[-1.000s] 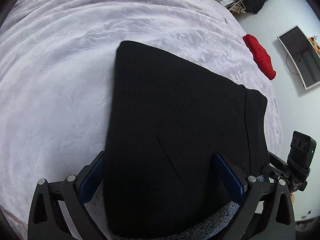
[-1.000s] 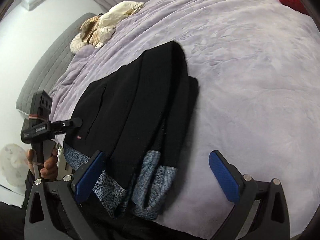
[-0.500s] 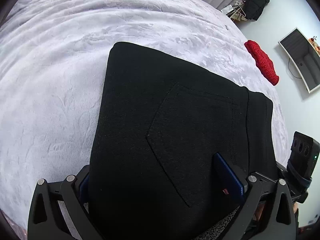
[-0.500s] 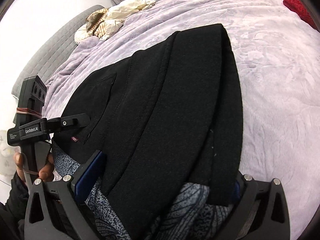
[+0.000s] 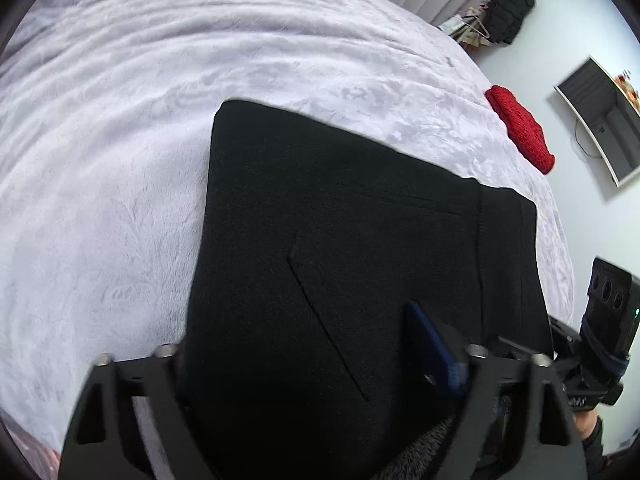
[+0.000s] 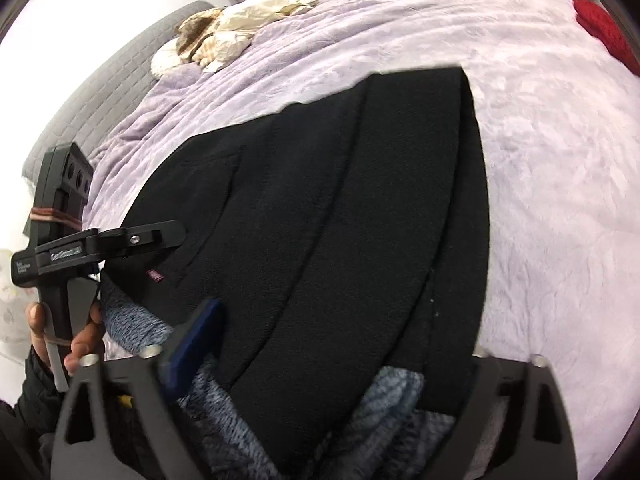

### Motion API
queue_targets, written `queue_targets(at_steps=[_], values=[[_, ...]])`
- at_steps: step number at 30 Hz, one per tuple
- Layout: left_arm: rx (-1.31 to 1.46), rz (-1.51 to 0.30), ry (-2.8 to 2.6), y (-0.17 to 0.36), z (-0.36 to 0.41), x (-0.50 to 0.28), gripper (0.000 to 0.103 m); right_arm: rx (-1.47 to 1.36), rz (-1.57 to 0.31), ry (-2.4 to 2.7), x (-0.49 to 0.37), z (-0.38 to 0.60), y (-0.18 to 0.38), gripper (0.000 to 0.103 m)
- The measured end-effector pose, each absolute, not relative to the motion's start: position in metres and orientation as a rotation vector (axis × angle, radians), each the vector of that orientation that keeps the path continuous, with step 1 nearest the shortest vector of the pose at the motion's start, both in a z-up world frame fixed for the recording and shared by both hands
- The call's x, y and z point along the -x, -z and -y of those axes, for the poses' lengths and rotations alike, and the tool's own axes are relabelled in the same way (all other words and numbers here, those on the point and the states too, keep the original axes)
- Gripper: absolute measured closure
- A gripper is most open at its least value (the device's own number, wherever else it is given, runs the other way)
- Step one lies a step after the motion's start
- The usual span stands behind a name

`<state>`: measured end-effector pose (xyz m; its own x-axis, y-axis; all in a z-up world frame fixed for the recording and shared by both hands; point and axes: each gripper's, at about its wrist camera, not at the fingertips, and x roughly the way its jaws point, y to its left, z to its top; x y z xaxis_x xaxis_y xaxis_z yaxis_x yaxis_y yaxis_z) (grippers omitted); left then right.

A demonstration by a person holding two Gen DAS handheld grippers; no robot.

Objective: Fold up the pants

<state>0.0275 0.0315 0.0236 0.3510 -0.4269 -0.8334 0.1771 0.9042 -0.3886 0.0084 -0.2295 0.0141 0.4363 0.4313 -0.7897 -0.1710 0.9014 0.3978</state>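
Pants (image 5: 340, 280), matte black, folded flat on plush lilac bedspread (image 5: 120, 160); both grippers' fingers (image 5: 430, 348) clamp them.

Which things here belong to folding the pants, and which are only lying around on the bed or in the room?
Belongs to the job:
black pants
left tool
right tool
lilac bedspread underneath

Just lying about:
red knitted item
crumpled beige cloth
wall screen
hanging black garment
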Motion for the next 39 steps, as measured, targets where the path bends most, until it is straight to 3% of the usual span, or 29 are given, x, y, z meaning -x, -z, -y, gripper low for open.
queue_targets(at_steps=[2,5,17,25,29,32,34,39], values=[[0.210,-1.140,0.383,-0.036,-0.027,-0.024,0.039,-0.244,-1.044,-0.387,-0.006,0.231,-0.026,0.036],[0.185,-1.137,0.355,-0.048,-0.021,-0.020,0.045,-0.218,-1.010,-0.413,-0.001,0.231,-0.041,0.042],[0.178,-1.125,0.437,-0.098,0.054,-0.067,0.045,-0.181,-0.901,-0.347,-0.019,0.291,-0.093,0.042],[0.130,-1.166,0.478,-0.091,0.135,-0.129,0.045,-0.205,-0.923,-0.234,-0.057,0.359,-0.092,0.042],[0.147,-1.233,0.488,-0.061,0.160,-0.155,0.045,-0.246,-0.953,-0.202,-0.073,0.387,-0.078,0.042],[0.151,-1.256,0.459,-0.040,0.159,-0.160,0.033,-0.289,-1.009,-0.198,-0.089,0.401,-0.056,0.036],[0.157,-1.252,0.452,-0.036,0.153,-0.158,0.013,-0.335,-1.034,-0.196,-0.095,0.409,-0.042,0.026],[0.205,-1.251,0.457,-0.046,0.108,-0.137,0.011,-0.438,-1.010,-0.153,-0.082,0.432,-0.044,0.022]])
